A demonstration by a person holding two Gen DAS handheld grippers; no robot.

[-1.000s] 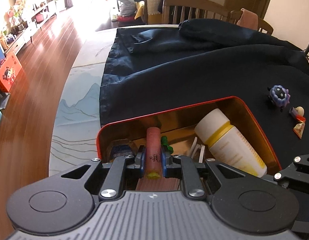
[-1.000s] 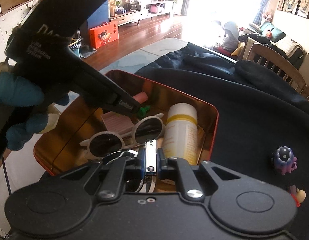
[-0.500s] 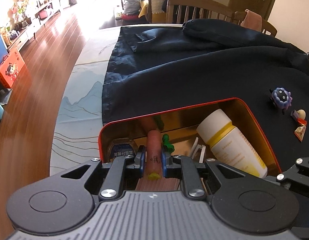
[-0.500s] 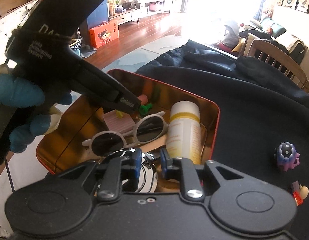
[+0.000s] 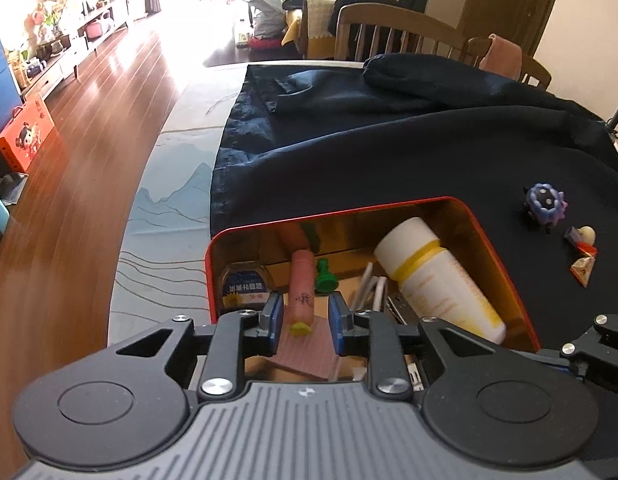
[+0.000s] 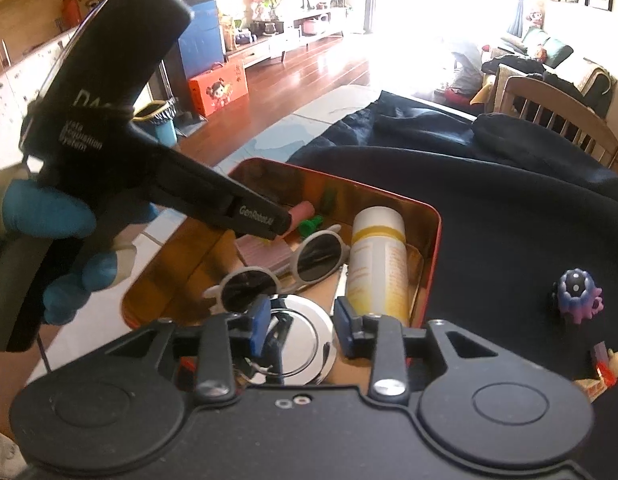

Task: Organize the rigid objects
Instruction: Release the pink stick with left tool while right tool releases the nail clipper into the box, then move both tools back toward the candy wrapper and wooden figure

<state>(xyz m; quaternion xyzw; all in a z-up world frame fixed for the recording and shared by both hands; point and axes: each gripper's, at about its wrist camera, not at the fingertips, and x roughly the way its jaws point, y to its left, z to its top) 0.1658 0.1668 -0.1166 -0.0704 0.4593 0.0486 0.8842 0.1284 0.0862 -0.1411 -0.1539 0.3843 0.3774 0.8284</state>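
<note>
Left gripper (image 5: 303, 318): its jaws have just been opening and are now standing released; the pink stick (image 5: 300, 288) is lying between the blue pads (image 5: 273, 318) with a gap showing on each side, leaning closer to the left pad.
Pink stick: it is pointing away from the left gripper into the tin, its yellow tip nearest the jaws, resting over a pink ribbed pad (image 5: 307, 350) just beneath them.
Right gripper (image 6: 301, 326): its jaws have just been opening too and are standing apart, gripping nothing; a shiny round metal disc (image 6: 299, 338) is lying directly below the gap.
Tin (image 5: 505, 264): red-rimmed with a gold inside, it is sitting right under and ahead of both grippers on a dark cloth (image 5: 389, 152).
White bottle (image 5: 437, 280): it is lying on its side with a yellow band, ahead and right of the left gripper, just ahead of the right gripper's right finger.
Sunglasses (image 6: 285, 266): white-framed, they are lying immediately ahead of the right gripper, lenses up.
Green piece (image 5: 325, 278): it is sitting just right of the pink stick.
Purple toy (image 6: 577, 294): it is standing on the cloth outside the tin, well to the right of the right gripper.
Hand (image 6: 57, 240): blue-gloved, it is holding the left gripper's handle, at the left of the right wrist view.
</note>
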